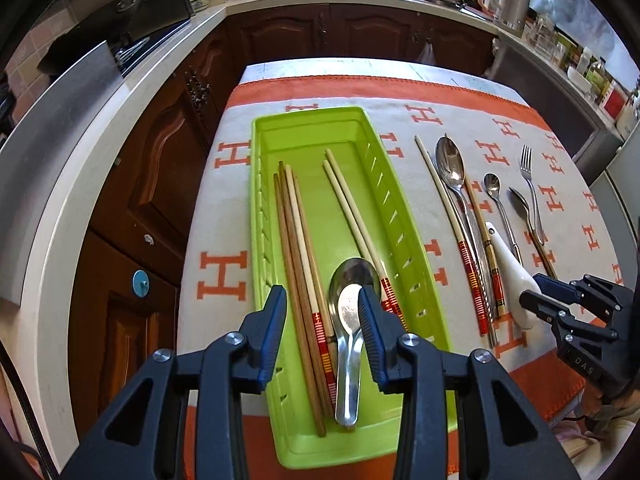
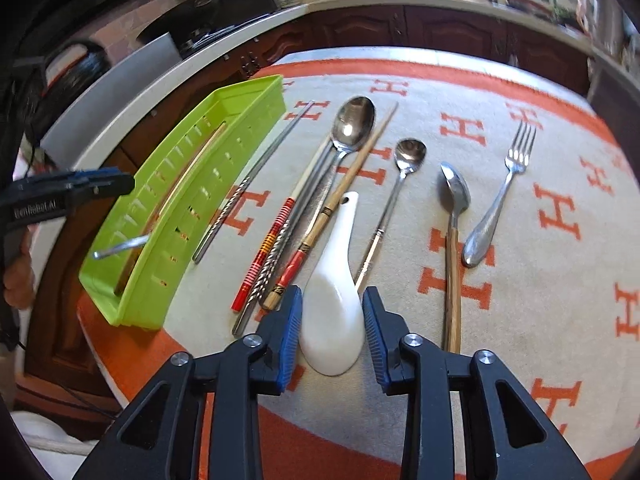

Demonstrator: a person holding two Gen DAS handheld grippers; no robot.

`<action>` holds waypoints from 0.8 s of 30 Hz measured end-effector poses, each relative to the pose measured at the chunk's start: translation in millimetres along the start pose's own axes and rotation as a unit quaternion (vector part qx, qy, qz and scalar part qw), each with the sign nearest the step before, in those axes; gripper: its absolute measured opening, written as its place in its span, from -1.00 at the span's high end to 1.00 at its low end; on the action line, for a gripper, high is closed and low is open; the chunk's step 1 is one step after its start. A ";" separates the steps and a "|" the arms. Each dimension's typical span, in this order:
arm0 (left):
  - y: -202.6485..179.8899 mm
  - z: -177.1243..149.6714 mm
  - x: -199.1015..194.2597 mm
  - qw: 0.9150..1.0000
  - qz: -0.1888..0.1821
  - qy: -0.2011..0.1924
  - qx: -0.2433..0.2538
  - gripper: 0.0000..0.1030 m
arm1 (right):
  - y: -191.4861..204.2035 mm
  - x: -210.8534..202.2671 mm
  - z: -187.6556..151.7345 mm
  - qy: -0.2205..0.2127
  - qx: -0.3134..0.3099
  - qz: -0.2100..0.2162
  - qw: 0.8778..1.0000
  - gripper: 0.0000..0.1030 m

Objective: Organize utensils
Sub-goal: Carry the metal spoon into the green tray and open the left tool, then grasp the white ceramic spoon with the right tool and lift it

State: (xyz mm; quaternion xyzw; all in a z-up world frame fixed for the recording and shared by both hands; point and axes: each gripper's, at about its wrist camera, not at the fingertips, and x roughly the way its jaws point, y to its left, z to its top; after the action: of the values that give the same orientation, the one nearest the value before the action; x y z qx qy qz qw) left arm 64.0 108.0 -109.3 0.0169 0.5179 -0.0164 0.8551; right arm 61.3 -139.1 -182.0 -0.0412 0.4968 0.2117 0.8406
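Note:
A green tray (image 1: 312, 128) holds several chopsticks (image 1: 298, 240) and a steel soup spoon (image 1: 348, 320). My left gripper (image 1: 322, 312) is open above the tray's near end, its fingers astride the chopsticks and spoon, holding nothing. My right gripper (image 2: 332, 320) is open with its fingers either side of the bowl of a white ceramic spoon (image 2: 334, 288) lying on the cloth. That spoon also shows in the left wrist view (image 1: 512, 272), with the right gripper (image 1: 536, 292) at it. The tray also shows in the right wrist view (image 2: 168, 216).
On the H-patterned cloth (image 2: 540, 320) lie loose chopsticks (image 2: 280, 232), a large steel spoon (image 2: 352, 124), a small spoon (image 2: 408, 156), a wooden-handled spoon (image 2: 454, 200) and a fork (image 2: 508, 184). Kitchen counters and dark cabinets (image 1: 360, 32) surround the table.

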 end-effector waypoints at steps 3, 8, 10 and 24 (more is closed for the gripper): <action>4.4 -4.6 -2.7 1.000 -0.005 0.000 -0.013 0.32 | 16.2 -7.8 0.6 -0.018 -0.037 -0.021 0.999 0.70; 9.4 -13.0 -5.4 1.000 -0.016 0.000 -0.024 0.32 | 26.9 -8.1 0.5 -0.012 -0.051 -0.020 0.998 0.70; 10.2 -16.2 -5.4 0.999 -0.023 0.003 -0.028 0.32 | 27.9 -3.6 1.4 0.004 -0.041 0.006 0.999 0.70; 19.0 -27.5 -6.2 0.998 -0.028 -0.003 -0.058 0.32 | 24.4 -5.1 2.4 0.015 0.025 0.056 0.998 0.87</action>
State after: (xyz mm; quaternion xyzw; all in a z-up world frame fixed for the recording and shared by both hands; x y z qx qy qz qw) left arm 37.6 128.3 -116.3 -0.0472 0.5156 -0.0103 0.8555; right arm 51.4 -117.9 -173.0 0.0045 0.5158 0.2459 0.8206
